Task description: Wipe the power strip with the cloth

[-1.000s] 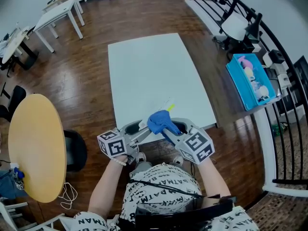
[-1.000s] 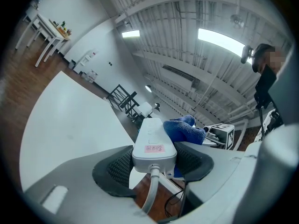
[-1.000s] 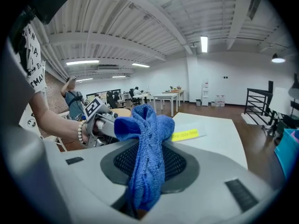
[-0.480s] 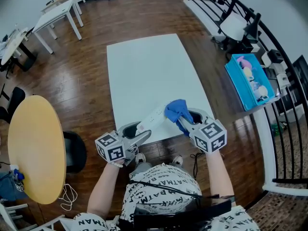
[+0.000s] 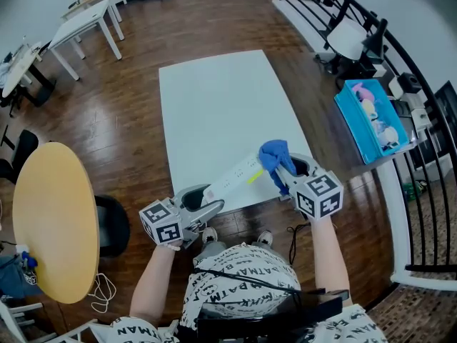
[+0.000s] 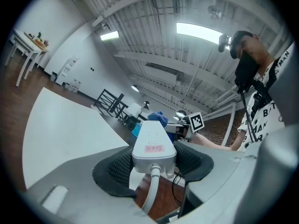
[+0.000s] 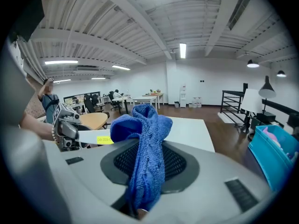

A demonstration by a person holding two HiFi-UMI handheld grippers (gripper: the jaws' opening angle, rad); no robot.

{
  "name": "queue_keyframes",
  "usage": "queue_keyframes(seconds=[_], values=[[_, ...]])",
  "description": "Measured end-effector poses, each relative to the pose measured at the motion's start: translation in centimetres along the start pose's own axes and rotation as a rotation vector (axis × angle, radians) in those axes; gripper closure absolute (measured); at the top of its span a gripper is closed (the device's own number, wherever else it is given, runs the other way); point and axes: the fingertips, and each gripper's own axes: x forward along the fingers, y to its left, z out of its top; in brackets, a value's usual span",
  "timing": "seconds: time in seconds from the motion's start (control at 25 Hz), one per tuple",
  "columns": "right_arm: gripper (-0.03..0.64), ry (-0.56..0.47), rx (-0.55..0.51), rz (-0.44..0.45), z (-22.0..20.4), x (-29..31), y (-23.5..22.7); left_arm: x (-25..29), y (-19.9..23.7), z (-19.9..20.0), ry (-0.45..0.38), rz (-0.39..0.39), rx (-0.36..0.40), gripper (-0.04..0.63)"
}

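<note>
Cloth, pinched in the right gripper, should press flat along the power strip while the left gripper clamps its near end.

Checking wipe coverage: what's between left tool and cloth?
Long white plastic power strip, held by the left tool, runs to the blue terry cloth; yellow sticker on it. Head view.

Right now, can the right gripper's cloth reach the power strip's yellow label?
Probably yes: the cloth in the right gripper sits beside the yellow label on the power strip, nothing between.
</note>
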Motion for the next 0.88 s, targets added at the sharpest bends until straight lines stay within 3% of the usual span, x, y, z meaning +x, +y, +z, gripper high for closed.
queue_keyframes(seconds=[0.16, 0.36, 0.52, 0.64, 0.88], values=[[0.495, 0.031, -0.038, 0.005, -0.3, 0.4, -0.2, -0.3, -0.4, -0.2, 0.017, -0.029, 0.022, 0.318], [0.495, 0.072, -0.105, -0.059, -0.9, 0.6, -1.2, 0.0, -0.7, -0.1, 0.02, -0.038, 0.027, 0.319], [0.495, -0.006, -0.06, -0.088, 0.4, -0.9, -1.5, -0.2, 1.7, 0.0, -0.006, 0.055, -0.024, 0.319], [0.495, -0.039, -0.052, -0.049, 1.3, -1.6, 0.0, -0.4, 4.3, 0.0, -0.027, 0.15, -0.083, 0.319], [0.495, -0.04, -0.09, 0.106, 1.6, -0.1, 7.0, 0.2, 5.5, 0.1, -0.058, 0.171, -0.131, 0.319]])
